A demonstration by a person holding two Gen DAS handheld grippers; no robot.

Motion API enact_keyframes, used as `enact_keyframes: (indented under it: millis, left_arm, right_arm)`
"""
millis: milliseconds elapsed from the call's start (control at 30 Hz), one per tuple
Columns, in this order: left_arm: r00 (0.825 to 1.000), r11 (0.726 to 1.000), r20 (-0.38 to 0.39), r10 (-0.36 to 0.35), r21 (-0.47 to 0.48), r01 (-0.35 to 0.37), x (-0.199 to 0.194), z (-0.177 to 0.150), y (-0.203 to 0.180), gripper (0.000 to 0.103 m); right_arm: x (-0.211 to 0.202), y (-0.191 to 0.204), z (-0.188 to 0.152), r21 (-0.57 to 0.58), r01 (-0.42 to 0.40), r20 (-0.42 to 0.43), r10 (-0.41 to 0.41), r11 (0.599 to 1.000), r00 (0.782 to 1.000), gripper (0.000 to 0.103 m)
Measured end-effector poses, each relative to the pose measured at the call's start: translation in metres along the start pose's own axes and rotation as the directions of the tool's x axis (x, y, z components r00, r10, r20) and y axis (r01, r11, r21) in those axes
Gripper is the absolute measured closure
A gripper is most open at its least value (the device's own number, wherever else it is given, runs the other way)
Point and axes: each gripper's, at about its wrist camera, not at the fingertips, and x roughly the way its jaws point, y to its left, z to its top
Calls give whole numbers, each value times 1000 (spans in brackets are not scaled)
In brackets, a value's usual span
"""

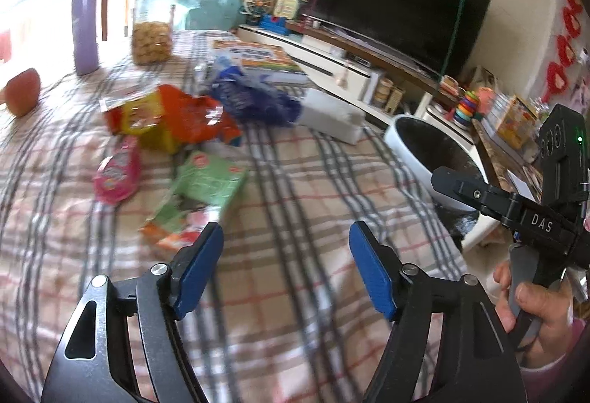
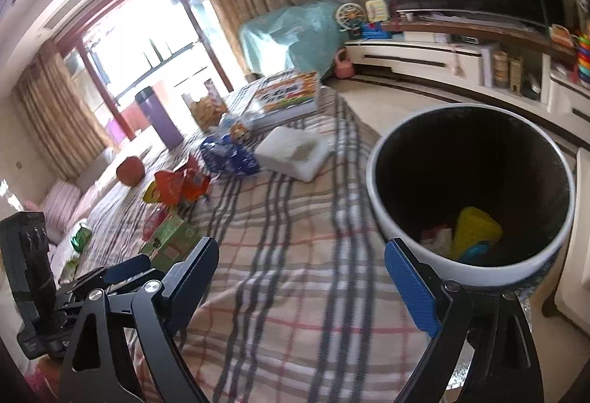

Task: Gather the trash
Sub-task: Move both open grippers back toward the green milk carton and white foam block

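Note:
Snack wrappers lie on the plaid cloth [image 1: 302, 181]: a green packet [image 1: 206, 189], a pink wrapper [image 1: 118, 170], an orange-red bag [image 1: 173, 115] and a blue bag [image 1: 250, 97]. My left gripper [image 1: 285, 248] hovers open over bare cloth, just right of the green packet, holding nothing. A white bin [image 2: 376, 196] with a dark inside stands at the table's right edge, with a yellow packet [image 2: 475, 229] in its bottom. My right gripper [image 2: 302, 255] is open and empty, its right finger in front of the bin's wall. The wrappers [image 2: 177, 185] lie far to its left.
A purple flask [image 1: 85, 27], a cookie jar [image 1: 152, 30], a reddish fruit [image 1: 24, 91], a white box [image 1: 328, 115] and a picture book [image 1: 258, 58] stand farther back on the table. Beyond the bin [image 1: 405, 145] are a low cabinet and a television [image 1: 398, 4]. A hand [image 1: 534, 303] grips the right tool.

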Motion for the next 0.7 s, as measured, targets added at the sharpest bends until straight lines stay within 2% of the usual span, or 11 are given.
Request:
enact_keyframes:
  millis: [233, 700]
  left_arm:
    - [999, 999, 12, 44, -19, -44, -7, -1, 22, 26]
    - [993, 993, -55, 101, -50, -104, 11, 1, 49, 24]
  right_arm:
    - [18, 20, 4, -80, -16, -31, 14, 997, 999, 10]
    - [57, 19, 32, -172, 0, -76, -14, 985, 997, 10]
